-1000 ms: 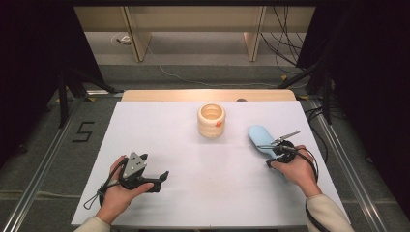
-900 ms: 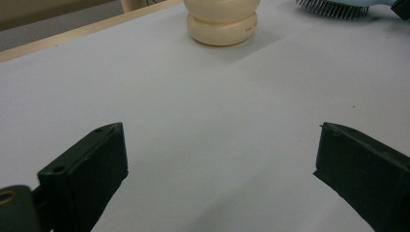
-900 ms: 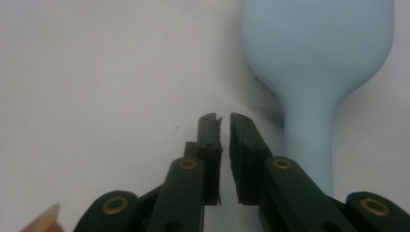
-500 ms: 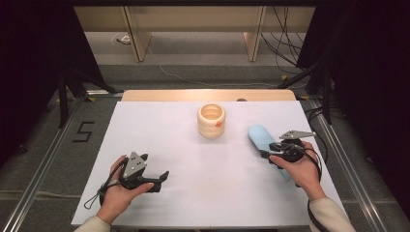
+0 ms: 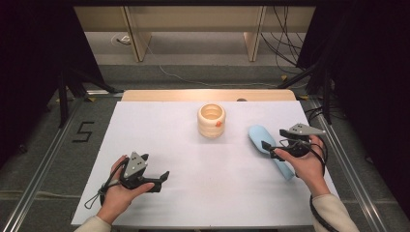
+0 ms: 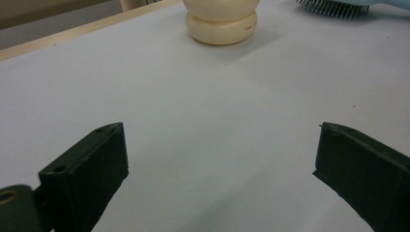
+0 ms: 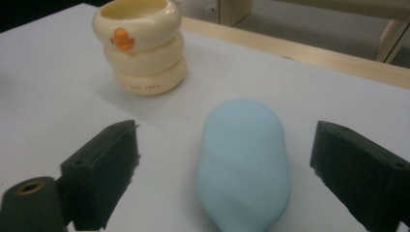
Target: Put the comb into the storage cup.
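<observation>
So the right gripper (image 5: 269, 149) has just been opening up, jaws now spread wide either side of the light blue hairbrush (image 7: 244, 162), not pinching it. Brush lies bristles-down right under it. Cream ringed cup (image 5: 211, 120) sits ahead-left. Left gripper (image 5: 163, 178) gapes open too, nothing between

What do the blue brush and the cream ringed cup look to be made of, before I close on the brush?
Blue brush: likely moulded plastic with a matte, smooth back; even colour, soft sheen, and fine bristles under it in the left gripper view. Cream ringed cup: looks like glossy plastic or glazed ceramic, I cannot tell which; its stacked rings show smooth highlights, with an orange mark on the rim.
</observation>
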Available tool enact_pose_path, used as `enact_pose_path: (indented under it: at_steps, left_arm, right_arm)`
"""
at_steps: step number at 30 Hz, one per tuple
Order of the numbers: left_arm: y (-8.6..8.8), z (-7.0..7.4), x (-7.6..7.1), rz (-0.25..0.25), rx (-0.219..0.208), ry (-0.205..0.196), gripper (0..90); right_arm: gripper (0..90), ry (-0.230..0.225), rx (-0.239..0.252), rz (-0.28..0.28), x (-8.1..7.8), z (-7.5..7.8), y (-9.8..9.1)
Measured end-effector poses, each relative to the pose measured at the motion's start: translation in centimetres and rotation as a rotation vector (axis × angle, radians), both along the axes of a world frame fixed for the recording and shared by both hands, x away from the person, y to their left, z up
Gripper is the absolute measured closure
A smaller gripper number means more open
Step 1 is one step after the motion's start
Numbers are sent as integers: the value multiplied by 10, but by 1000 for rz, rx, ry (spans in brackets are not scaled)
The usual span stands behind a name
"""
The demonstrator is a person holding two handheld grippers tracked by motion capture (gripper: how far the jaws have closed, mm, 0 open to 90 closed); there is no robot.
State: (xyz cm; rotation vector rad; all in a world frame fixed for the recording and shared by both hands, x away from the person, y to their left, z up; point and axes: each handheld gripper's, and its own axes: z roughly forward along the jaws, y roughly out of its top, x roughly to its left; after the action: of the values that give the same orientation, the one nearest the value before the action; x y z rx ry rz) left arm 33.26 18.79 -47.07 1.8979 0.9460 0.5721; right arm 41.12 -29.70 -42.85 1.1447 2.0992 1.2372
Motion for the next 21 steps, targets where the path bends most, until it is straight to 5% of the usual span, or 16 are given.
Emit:
enact_pose_path:
  at_steps: [7,11,21]
  left_arm:
    - [-1,0,0,-5,-1,4,40]
    - [-2,-1,1,-6,0,5,40]
    - [-3,-1,2,-11,1,7,42]
  right_arm:
    - [65,-36,23,-46,8,12,-11]
    - [32,-23,-8,-50,13,15,-14]
    - [30,142,-154,-8,26,14,-12]
